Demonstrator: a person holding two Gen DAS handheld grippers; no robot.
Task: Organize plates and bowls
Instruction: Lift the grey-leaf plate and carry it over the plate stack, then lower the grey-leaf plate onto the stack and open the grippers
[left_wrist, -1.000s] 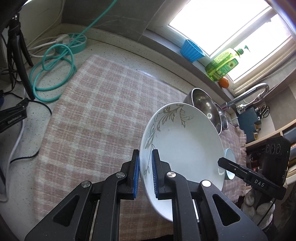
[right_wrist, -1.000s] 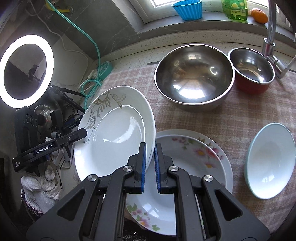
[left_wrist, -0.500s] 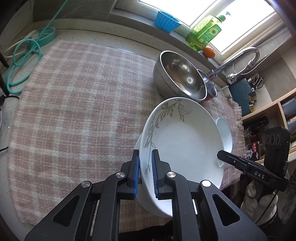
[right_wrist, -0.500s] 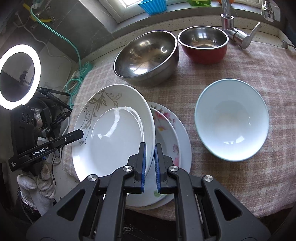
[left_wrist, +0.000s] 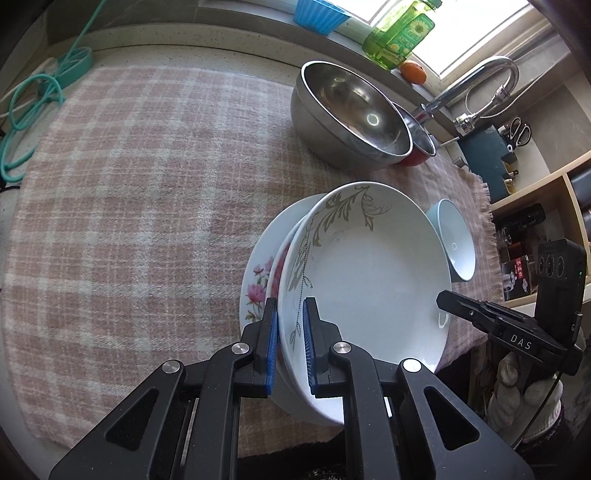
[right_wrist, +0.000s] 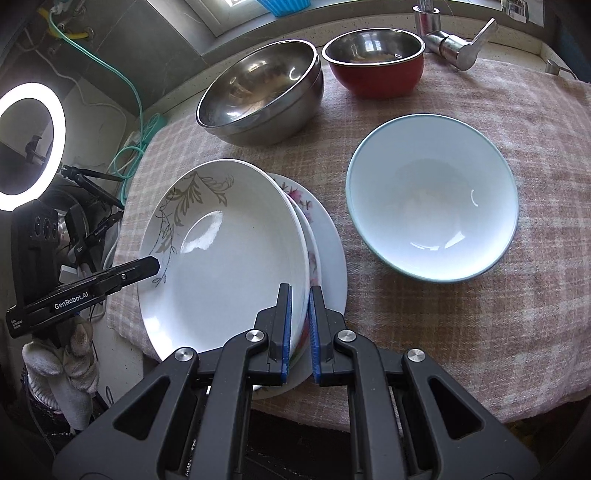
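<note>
Left tool (left_wrist: 290, 343) was closed on the near rim of the leaf plate (left_wrist: 369, 280), and the right tool (right_wrist: 300, 328) pinched the opposite rim of the same plate (right_wrist: 229, 258). The plate sat tilted over the flower plates (right_wrist: 325, 236) stacked on the checked cloth (left_wrist: 129, 184) at the desk's near edge. The pale blue bowl (right_wrist: 432, 210) stood just beside the stack. The steel bowl (right_wrist: 262, 96) and red bowl (right_wrist: 376, 62) sat further back, side by side.
</note>
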